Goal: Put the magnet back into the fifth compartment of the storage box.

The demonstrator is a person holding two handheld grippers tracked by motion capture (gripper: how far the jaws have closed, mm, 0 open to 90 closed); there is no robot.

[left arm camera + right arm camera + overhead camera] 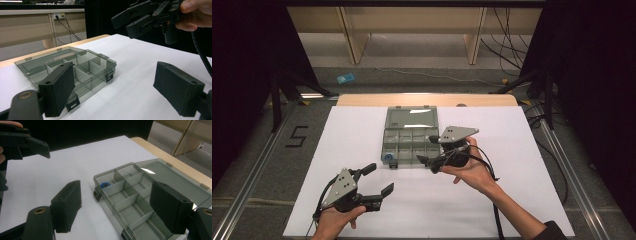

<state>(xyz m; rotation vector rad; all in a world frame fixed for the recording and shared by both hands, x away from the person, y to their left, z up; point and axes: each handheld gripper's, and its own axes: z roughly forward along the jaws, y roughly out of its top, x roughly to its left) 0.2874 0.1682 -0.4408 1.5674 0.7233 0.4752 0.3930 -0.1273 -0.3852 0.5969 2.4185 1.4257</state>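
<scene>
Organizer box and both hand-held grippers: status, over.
Left hand-held gripper open, empty. Right hand-held gripper open, beside organizer box. Lid open, blue ring in corner compartment. Nothing in the way.

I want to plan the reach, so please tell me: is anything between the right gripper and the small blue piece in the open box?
Nothing visible does. The blue piece lies in a corner compartment of the open box, uncovered. The right gripper hangs above the box's near edge with open jaws; only low dividers stand beside that compartment.

Parted fingers frame an open compartment box holding a blue ring.
</scene>
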